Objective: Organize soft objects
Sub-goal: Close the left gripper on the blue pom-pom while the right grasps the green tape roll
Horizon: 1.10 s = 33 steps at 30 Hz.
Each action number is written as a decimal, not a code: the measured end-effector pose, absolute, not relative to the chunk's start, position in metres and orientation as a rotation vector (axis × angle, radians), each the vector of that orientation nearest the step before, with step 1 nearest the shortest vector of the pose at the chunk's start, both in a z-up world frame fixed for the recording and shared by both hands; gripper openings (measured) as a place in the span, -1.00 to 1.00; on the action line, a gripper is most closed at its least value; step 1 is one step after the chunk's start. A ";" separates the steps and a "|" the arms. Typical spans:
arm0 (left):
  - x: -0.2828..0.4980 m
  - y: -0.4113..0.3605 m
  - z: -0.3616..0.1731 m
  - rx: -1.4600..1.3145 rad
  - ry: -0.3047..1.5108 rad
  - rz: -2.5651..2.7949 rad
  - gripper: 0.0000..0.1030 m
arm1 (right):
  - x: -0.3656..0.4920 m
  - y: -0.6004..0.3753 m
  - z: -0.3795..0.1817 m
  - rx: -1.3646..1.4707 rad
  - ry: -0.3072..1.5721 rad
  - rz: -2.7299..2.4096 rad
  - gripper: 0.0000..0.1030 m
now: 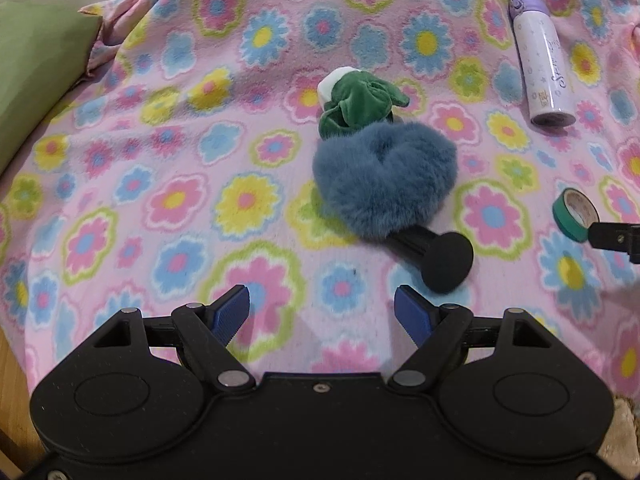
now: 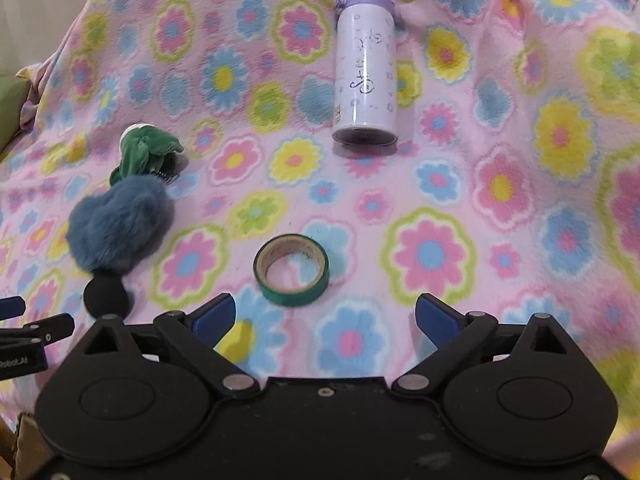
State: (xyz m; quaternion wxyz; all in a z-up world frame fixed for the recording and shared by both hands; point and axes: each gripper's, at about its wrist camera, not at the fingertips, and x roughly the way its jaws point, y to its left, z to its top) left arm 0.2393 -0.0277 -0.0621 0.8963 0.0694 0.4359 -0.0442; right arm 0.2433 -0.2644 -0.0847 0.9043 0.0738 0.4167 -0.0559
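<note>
A fluffy blue heart-shaped plush (image 1: pixel 384 178) (image 2: pixel 120 224) lies on the flowered pink blanket (image 1: pixel 160 160), a black round-headed handle (image 1: pixel 440 254) (image 2: pixel 106 296) sticking out from under it. Touching its far side is a green velvet soft toy with a white end (image 1: pixel 356 102) (image 2: pixel 146 150). My left gripper (image 1: pixel 322 312) hovers just short of the plush, jaws open and empty. My right gripper (image 2: pixel 324 316) stands open wide with nothing between its blue pads, a roll of green tape (image 2: pixel 291 270) (image 1: pixel 574 214) just beyond it.
A white bottle with a purple lid (image 1: pixel 538 60) (image 2: pixel 366 68) lies on its side at the far right of the blanket. A green cushion (image 1: pixel 36 72) sits at the left edge. The other gripper's black tip (image 1: pixel 616 236) shows by the tape.
</note>
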 end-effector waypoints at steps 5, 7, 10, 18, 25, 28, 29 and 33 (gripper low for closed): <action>0.251 -0.030 -0.061 0.132 0.890 -0.104 0.53 | 0.258 -0.263 -0.092 0.154 0.860 -0.058 0.88; 0.255 -0.031 -0.059 0.126 0.880 -0.105 0.65 | 0.263 -0.261 -0.094 0.148 0.870 -0.046 0.85; 0.262 -0.033 -0.055 0.118 0.854 -0.116 0.68 | 0.270 -0.259 -0.096 0.128 0.889 -0.042 0.74; 0.281 -0.038 -0.050 0.103 0.813 -0.133 0.71 | 0.282 -0.248 -0.100 -0.006 0.906 -0.010 0.06; 0.294 -0.047 -0.051 0.102 0.803 -0.170 0.73 | 0.296 -0.239 -0.101 -0.079 0.844 0.050 -0.03; 0.298 -0.052 -0.053 0.107 0.808 -0.176 0.73 | 0.302 -0.241 -0.101 -0.085 0.828 0.067 -0.09; 0.300 -0.053 -0.053 0.108 0.808 -0.179 0.74 | 0.302 -0.242 -0.100 -0.081 0.824 0.070 -0.09; 0.306 -0.061 -0.058 0.138 0.805 -0.186 0.83 | 0.295 -0.245 -0.100 -0.080 0.805 0.081 -0.02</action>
